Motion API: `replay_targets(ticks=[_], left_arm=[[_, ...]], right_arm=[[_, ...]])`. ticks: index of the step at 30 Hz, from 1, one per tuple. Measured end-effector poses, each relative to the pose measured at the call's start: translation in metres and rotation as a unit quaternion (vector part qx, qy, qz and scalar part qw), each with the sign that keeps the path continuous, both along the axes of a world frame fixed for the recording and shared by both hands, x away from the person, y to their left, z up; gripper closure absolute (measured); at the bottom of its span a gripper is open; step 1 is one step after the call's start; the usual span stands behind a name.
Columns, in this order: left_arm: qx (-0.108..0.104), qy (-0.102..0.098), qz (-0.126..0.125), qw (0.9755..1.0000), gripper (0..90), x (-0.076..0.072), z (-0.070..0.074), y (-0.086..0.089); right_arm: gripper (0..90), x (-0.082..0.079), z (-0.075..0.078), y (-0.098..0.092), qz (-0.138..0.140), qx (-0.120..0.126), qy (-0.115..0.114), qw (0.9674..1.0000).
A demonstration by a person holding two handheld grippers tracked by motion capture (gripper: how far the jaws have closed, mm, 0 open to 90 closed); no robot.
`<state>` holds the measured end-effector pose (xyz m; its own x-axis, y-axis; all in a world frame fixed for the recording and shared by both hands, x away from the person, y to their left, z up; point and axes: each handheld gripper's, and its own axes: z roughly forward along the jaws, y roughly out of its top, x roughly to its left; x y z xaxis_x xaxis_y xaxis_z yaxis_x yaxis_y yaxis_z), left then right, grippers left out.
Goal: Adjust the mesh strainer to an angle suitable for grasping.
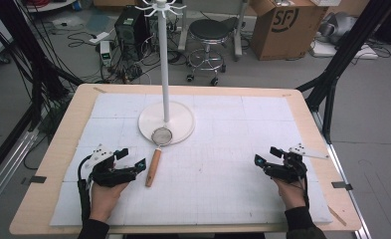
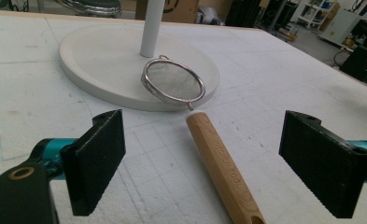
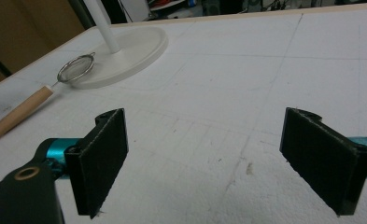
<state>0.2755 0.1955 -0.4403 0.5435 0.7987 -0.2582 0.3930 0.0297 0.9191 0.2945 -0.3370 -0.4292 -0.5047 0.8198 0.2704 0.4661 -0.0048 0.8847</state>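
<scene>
A small metal mesh strainer [image 1: 162, 135] with a wooden handle [image 1: 153, 167] lies on the white mat, its bowl resting on the edge of the round white base [image 1: 180, 119] of a white hook stand [image 1: 163, 59]. My left gripper [image 1: 132, 158] sits just left of the handle, open and empty. In the left gripper view the handle [image 2: 223, 163] runs between the wide-apart jaws without touching them, and the strainer bowl [image 2: 173, 84] lies ahead. My right gripper [image 1: 266, 156] rests open at the right of the mat, nothing between its pads [image 3: 102, 158].
A white gridded mat [image 1: 223, 164] covers a wooden table [image 1: 68, 129]. Beyond the far edge stand a stool [image 1: 209, 40], a cardboard box [image 1: 282, 25] and cables on the floor. Black frame legs [image 1: 332, 74] flank the table.
</scene>
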Motion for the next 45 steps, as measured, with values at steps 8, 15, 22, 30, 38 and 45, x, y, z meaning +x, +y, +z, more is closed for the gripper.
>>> replay_targets(ticks=[8,15,22,30,38,45], left_arm=[[0.001,-0.002,0.0,1.0,15.4,0.0,0.0,-0.001],[-0.005,-0.007,0.006,0.9999,26.7,0.002,-0.001,0.0],[0.001,-0.009,-0.001,1.0,34.7,0.005,0.0,-0.003],[0.006,0.022,0.011,0.9997,56.8,0.007,-0.001,-0.003],[-0.015,0.054,0.006,0.9984,74.8,0.013,0.0,-0.007],[-0.016,0.059,0.01,0.998,88.6,0.017,-0.001,-0.006]], right_arm=[[14.9,0.0,0.0,0.001,0.0,-0.002,0.0,1.0],[14.9,0.0,0.0,0.002,0.0,-0.003,-0.001,1.0],[14.9,0.0,-0.001,0.002,-0.004,-0.004,0.0,1.0],[15.0,0.0,-0.001,0.004,0.002,-0.005,0.002,1.0],[15.0,0.0,0.0,0.005,0.011,0.002,-0.004,0.9999],[15.3,-0.001,0.0,0.004,0.015,0.002,-0.005,0.9999]])
